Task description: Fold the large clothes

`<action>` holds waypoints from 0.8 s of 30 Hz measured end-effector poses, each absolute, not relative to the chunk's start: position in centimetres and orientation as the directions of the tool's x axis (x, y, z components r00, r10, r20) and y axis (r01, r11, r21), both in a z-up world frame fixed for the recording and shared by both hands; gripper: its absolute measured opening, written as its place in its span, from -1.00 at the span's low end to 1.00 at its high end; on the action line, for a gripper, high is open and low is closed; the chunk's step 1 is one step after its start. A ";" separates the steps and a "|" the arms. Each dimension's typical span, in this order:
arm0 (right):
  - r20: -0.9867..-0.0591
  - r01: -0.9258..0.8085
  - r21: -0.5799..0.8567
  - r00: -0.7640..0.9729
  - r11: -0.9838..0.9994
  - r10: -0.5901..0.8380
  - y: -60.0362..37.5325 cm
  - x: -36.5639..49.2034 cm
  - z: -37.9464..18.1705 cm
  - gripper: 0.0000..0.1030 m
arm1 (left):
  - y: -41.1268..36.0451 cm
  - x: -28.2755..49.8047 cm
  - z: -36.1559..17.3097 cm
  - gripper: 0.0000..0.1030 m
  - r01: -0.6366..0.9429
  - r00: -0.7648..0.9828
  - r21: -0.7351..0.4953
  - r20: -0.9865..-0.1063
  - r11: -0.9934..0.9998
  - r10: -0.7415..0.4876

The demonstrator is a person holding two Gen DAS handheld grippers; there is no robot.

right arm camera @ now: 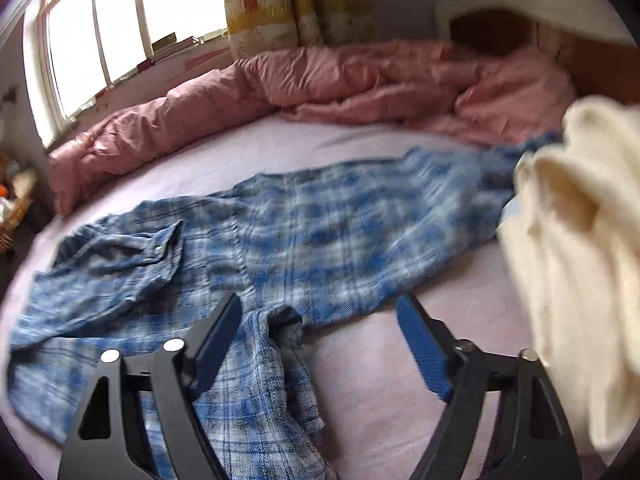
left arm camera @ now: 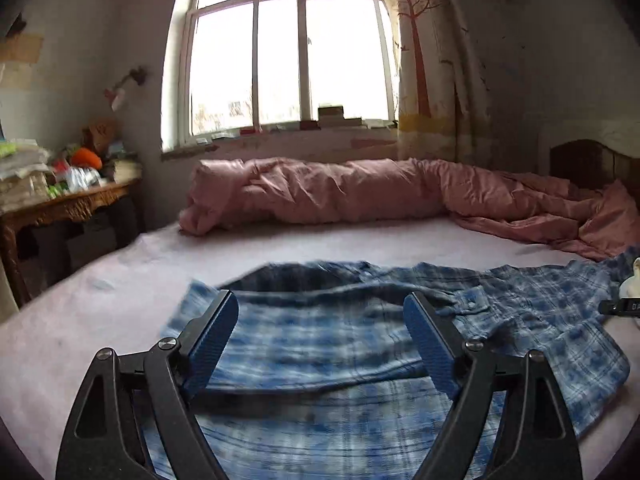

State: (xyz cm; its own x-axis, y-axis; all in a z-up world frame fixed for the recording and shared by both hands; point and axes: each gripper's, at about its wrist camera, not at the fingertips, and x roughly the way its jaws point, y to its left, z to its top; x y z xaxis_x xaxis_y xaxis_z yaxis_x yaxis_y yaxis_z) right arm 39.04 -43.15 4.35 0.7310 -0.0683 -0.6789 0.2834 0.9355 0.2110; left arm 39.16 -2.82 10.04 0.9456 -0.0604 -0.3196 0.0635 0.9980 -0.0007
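A blue and white plaid shirt lies spread and rumpled on the pale pink bed sheet. My left gripper hovers over one end of it, blue pads wide apart, nothing pinched between them. In the right wrist view the shirt stretches across the bed, with a buttoned cuff folded onto it at the left. My right gripper stands open above the shirt's near edge: its left finger is over a bunched fold, its right finger over bare sheet.
A rolled pink quilt lines the bed's far side under the window. A cluttered wooden table stands left of the bed. Blurred cream knitted fabric fills the right wrist view's right side. A dark headboard is at the right.
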 end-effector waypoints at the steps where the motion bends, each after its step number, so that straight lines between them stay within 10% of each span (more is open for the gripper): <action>1: -0.691 0.302 0.213 0.719 0.929 -0.076 -43.8 39.3 3.9 0.49 | -2.7 39.9 8.6 0.63 0.094 0.932 -0.025 -0.349 0.995 -0.097; 16: -0.743 0.571 0.162 0.608 0.805 -0.282 -50.2 46.5 0.0 0.45 | -2.9 42.5 4.2 0.61 0.125 0.860 -0.026 -0.495 0.992 -0.121; 17: -0.737 0.567 0.164 0.615 0.807 -0.281 -50.4 46.6 0.1 0.28 | -3.0 42.3 4.3 0.61 0.128 0.861 -0.020 -0.494 0.992 -0.121; 18: -0.736 0.559 0.159 0.616 0.814 -0.279 -50.3 46.7 0.1 -0.57 | -3.1 42.3 4.3 0.61 0.131 0.862 -0.014 -0.493 0.991 -0.121; 19: -0.730 0.528 0.163 0.633 0.833 -0.258 -49.9 46.7 0.2 -0.89 | -3.3 42.2 4.3 0.61 0.135 0.862 -0.008 -0.492 0.991 -0.121; 24: -0.577 0.400 -0.075 0.729 0.913 -0.367 -44.0 46.3 4.0 -0.91 | -4.1 41.9 4.4 0.61 0.145 0.869 0.031 -0.481 0.989 -0.113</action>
State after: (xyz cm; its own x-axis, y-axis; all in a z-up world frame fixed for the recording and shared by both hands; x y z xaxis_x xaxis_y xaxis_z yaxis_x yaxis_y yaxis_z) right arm 46.34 -43.97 4.00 0.7294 -0.3674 -0.5771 0.4004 0.9133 -0.0754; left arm 41.90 -4.08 4.44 0.8693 -0.1127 -0.4813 0.1453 0.9889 0.0309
